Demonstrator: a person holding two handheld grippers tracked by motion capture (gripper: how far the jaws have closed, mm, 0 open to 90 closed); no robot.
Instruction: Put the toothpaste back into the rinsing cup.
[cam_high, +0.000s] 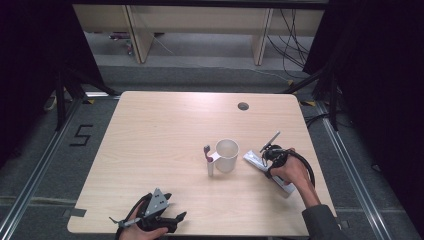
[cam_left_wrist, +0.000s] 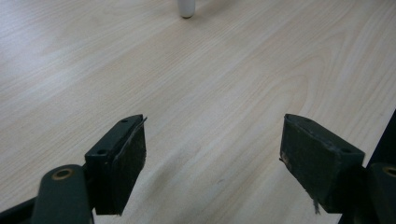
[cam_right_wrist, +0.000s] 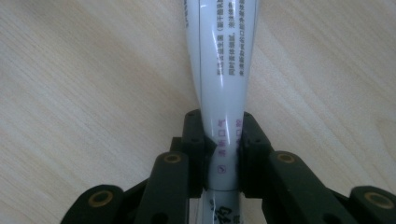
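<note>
**Clerk:** Item one, nearest the lens: left gripper (cam_high: 172, 207), at the near table edge in the high view, grey three-cornered plate on top, the person's hand under it. State?

**Checker:** Jaws wide apart, nothing between them. Its own view shows two black pads (cam_left_wrist: 133, 161) over bare wood, a detail too small to read from above.

**Clerk:** Item two: right gripper (cam_right_wrist: 223, 154), held in the person's right hand (cam_high: 292, 172) at the right side of the table (cam_high: 160, 125).

**Checker:** Clamped on a white tube (cam_right_wrist: 223, 70). The right gripper view shows both jaws pressing its narrow flat end, with purple and dark print running along the tube, which extends away from the jaws over the wood. From above the tube (cam_high: 255, 160) appears as a white strip lying on the table under the hand; the print cannot be read there.

**Clerk:** Item three: white cup (cam_high: 227, 155).

**Checker:** Upright, mid-table, just left of the tube. The high view shows its open mouth. The left gripper view catches a white rounded base (cam_left_wrist: 187, 8) at its top edge; which object it belongs to I cannot tell.

**Clerk:** Item four: small purple-headed piece (cam_high: 207, 150) with a white stand beside the cup.

**Checker:** Touching or just beside the cup's left; I cannot tell which.

**Clerk:** Item five: round cable hole (cam_high: 243, 106).

**Checker:** Far side of the table, well apart from everything.
</note>
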